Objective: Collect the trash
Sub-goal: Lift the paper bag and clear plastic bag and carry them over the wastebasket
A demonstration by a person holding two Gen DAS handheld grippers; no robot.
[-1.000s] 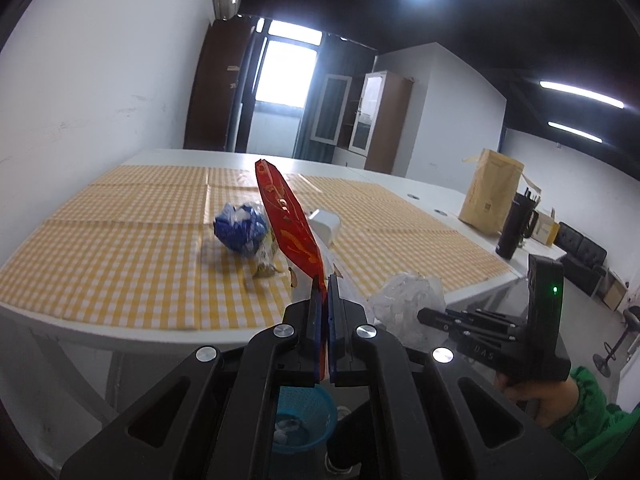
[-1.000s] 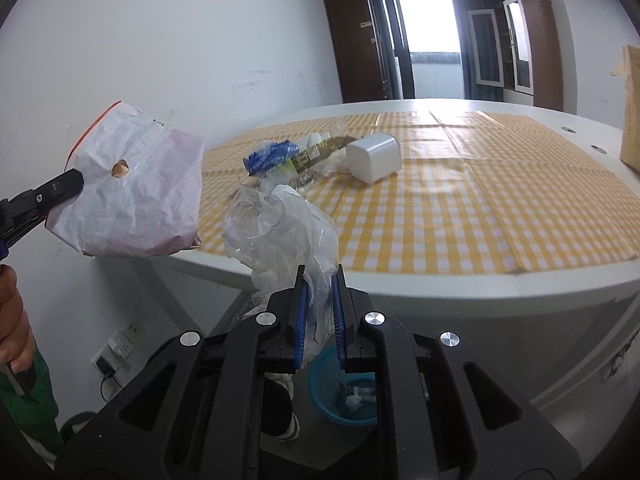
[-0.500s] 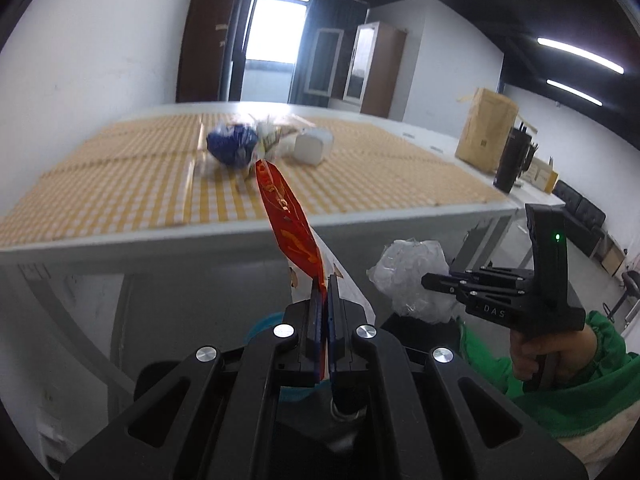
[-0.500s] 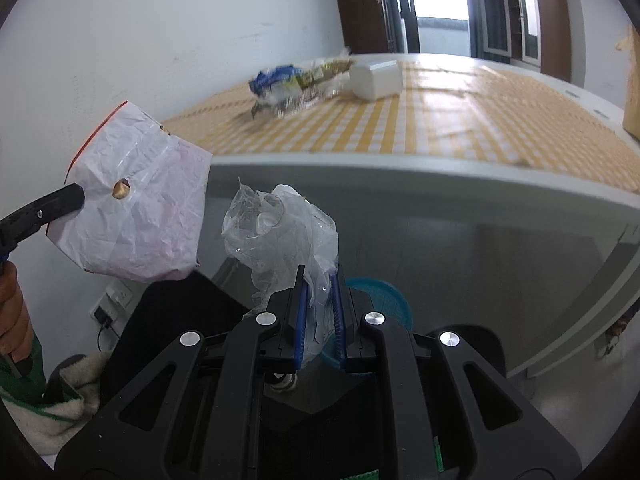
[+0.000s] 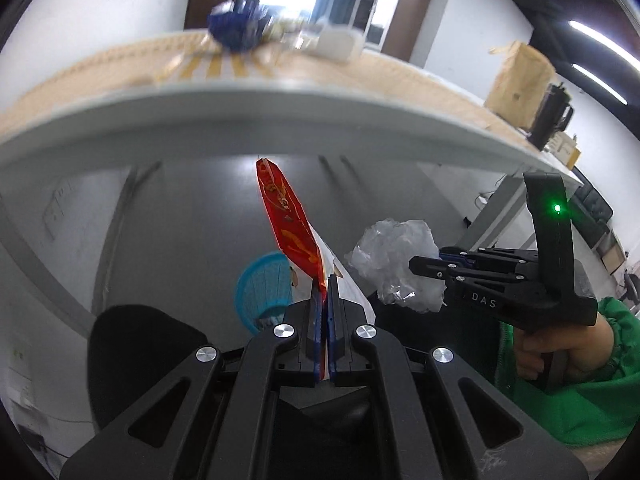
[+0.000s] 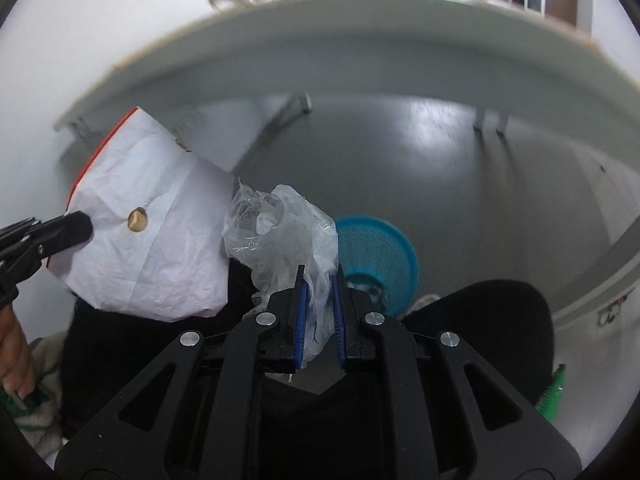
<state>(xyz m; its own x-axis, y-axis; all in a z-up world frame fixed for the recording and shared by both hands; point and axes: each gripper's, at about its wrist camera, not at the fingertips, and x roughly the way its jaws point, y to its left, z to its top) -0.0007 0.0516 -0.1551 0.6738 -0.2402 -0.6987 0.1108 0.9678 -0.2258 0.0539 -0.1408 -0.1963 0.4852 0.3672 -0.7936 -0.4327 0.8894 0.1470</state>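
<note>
Left gripper (image 5: 324,280) pinches the red wrapper (image 5: 286,216); right gripper (image 6: 319,276) clamps the clear bag (image 6: 280,236); centre both over the blue basket (image 6: 384,248), seemingly below, before letting go

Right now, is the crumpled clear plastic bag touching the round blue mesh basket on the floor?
Apart. In the left wrist view the crumpled clear plastic bag, pinched by the right gripper, hangs clear of the blue mesh basket, with the red wrapper between them.

Red wrapper (image 5: 286,220), clear bag (image 6: 280,236), blue basket (image 6: 376,252).

Both grippers (image 5: 324,280) lower (below tabletop (image 5: 280,100))
</note>
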